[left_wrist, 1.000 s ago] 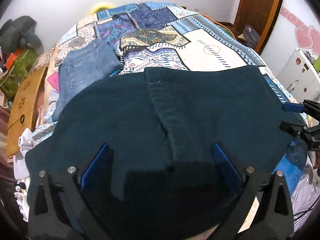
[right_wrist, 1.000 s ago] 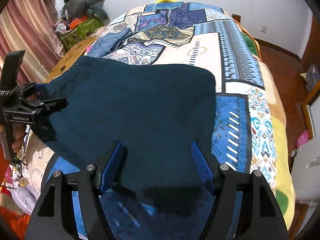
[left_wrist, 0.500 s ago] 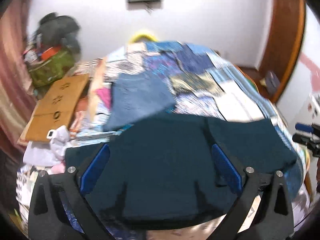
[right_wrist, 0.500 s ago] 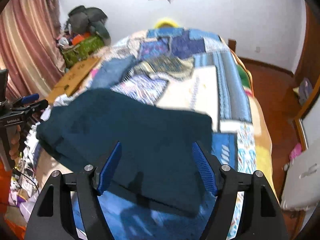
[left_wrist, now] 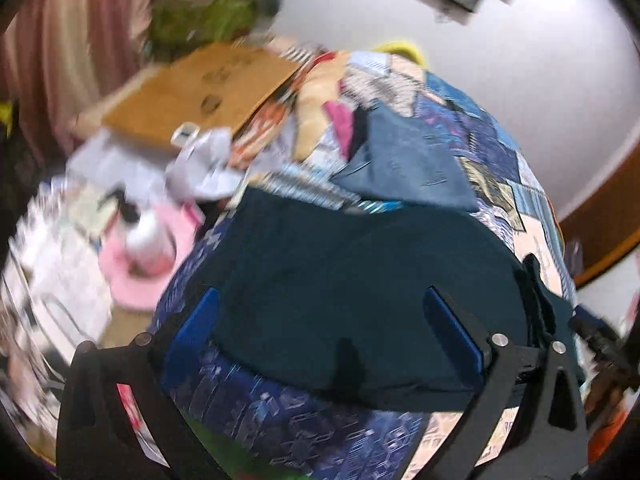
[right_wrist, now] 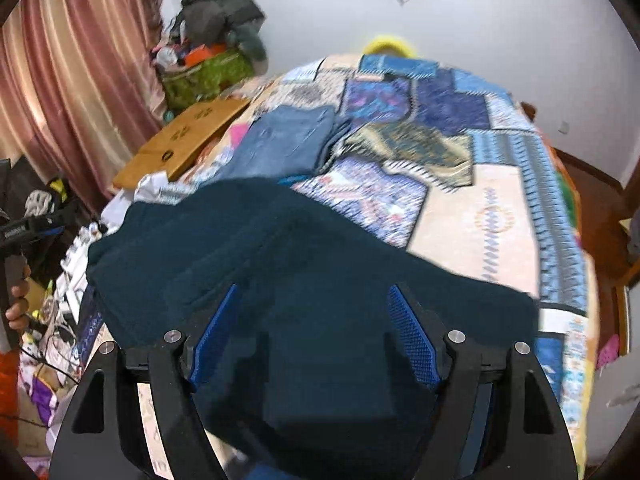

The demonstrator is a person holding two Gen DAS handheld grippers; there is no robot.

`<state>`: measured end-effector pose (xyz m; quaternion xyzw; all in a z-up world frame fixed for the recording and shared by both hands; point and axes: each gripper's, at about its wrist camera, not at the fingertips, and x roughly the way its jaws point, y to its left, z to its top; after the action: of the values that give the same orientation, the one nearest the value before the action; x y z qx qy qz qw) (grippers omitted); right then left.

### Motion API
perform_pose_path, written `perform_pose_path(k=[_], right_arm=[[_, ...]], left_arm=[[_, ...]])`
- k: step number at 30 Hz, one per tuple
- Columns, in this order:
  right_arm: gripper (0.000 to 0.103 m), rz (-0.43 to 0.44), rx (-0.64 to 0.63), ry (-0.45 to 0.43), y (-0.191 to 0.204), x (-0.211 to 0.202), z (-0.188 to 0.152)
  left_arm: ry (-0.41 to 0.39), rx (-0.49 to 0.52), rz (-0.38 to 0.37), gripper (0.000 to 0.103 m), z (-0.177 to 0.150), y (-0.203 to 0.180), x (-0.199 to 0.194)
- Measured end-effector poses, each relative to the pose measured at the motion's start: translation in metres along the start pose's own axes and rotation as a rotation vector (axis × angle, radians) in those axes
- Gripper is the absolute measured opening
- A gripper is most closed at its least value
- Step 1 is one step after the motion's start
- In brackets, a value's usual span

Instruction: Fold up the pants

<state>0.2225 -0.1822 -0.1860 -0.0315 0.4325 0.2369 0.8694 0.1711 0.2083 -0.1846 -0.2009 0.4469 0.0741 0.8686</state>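
Observation:
The dark teal pants (left_wrist: 360, 280) lie folded on the near end of the patchwork bed (right_wrist: 500, 216); they also show in the right wrist view (right_wrist: 280, 272). My left gripper (left_wrist: 320, 304) is open and empty, above the pants' near left part. My right gripper (right_wrist: 316, 300) is open and empty, just above the pants' near edge. The left gripper's handle (right_wrist: 24, 228) shows at the left edge of the right wrist view. The left wrist view is blurred.
Folded blue jeans (right_wrist: 284, 140) lie further up the bed, beyond the teal pants. A brown cardboard sheet (right_wrist: 180, 140) and clutter stand left of the bed. A green bag with clothes (right_wrist: 204, 72) sits by the pink curtain. A wooden door frame is at right.
Both grippers have drawn back and risen from the pants. The left gripper has swung to the left, so the floor clutter now shows. The pants lie where they were.

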Motion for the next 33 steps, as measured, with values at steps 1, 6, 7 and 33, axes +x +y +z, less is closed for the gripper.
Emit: perform_pose_path(k=[1, 6, 7, 33], right_arm=[[0.073, 0.004, -0.005, 0.011, 0.004, 0.004, -0.001], [0.073, -0.001, -0.035, 0.078, 0.018, 0.023, -0.01], [0.075, -0.004, -0.032, 0.076, 0.017, 0.023, -0.013], [0.082, 0.022, 0.025, 0.091, 0.012, 0.024, -0.019]], left_arm=[[0.022, -0.037, -0.01, 0.103, -0.002, 0.012, 0.005], [0.127, -0.149, -0.063, 0.103, -0.02, 0.044, 0.025], [0.146, -0.171, -0.068, 0.103, -0.026, 0.049, 0.029], [0.259, -0.329, -0.189, 0.049, -0.018, 0.059, 0.103]])
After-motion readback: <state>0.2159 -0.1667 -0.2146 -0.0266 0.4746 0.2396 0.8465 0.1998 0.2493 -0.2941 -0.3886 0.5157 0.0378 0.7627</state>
